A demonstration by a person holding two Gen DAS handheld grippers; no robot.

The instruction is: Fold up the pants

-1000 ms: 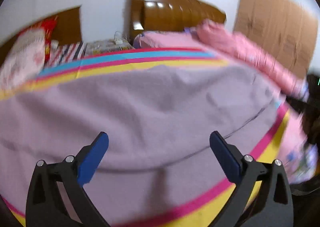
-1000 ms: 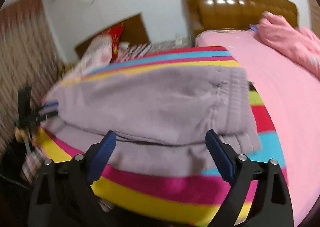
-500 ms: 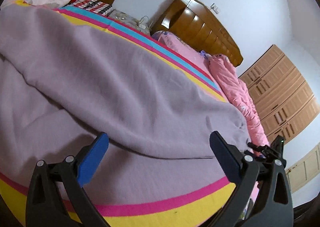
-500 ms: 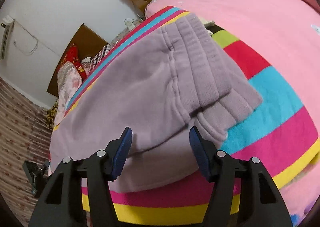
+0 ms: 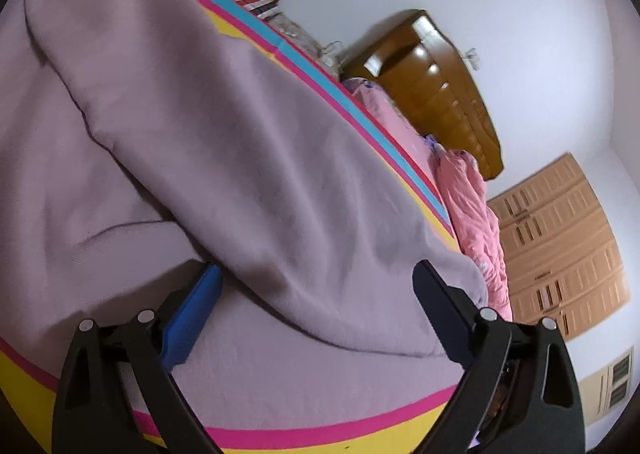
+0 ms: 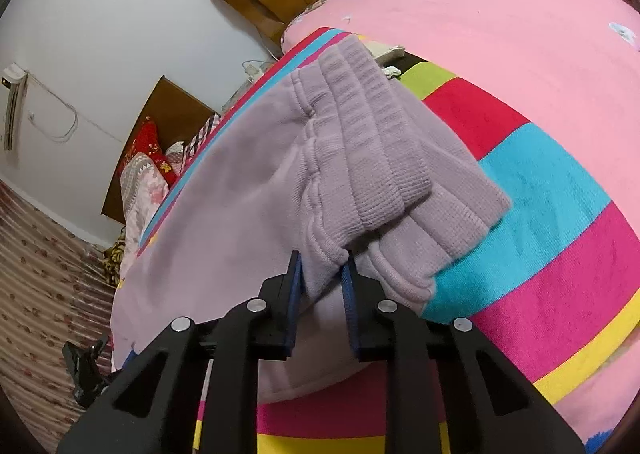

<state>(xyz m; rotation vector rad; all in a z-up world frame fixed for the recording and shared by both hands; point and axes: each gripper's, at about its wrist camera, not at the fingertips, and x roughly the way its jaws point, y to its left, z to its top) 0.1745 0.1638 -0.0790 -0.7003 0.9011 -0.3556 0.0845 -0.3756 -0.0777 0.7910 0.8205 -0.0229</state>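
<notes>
Lilac fleece pants (image 5: 240, 134) lie folded lengthwise on a striped blanket (image 5: 280, 434). My left gripper (image 5: 318, 274) straddles the lower fold of the upper leg layer. Its jaws are wide and closing, with the cloth between them but the pads not pressing on it. In the right wrist view the pants (image 6: 240, 194) end in a ribbed waistband (image 6: 368, 142). My right gripper (image 6: 321, 260) is closing on the near edge of the upper layer just by the waistband, and the blue pads (image 6: 295, 294) pinch the cloth.
The striped blanket (image 6: 540, 214) covers a bed with a pink sheet (image 6: 480, 34). A wooden headboard (image 5: 440, 94) stands behind it. A bunched pink quilt (image 5: 472, 206) lies along the far side. A wardrobe (image 5: 560, 254) lines the wall. Pillows (image 6: 148, 174) are piled at the left.
Both grippers rolled and dropped toward the pants. The right jaws narrowed from wide open to a pinch on the waistband edge. The left jaws came over the leg fold.
</notes>
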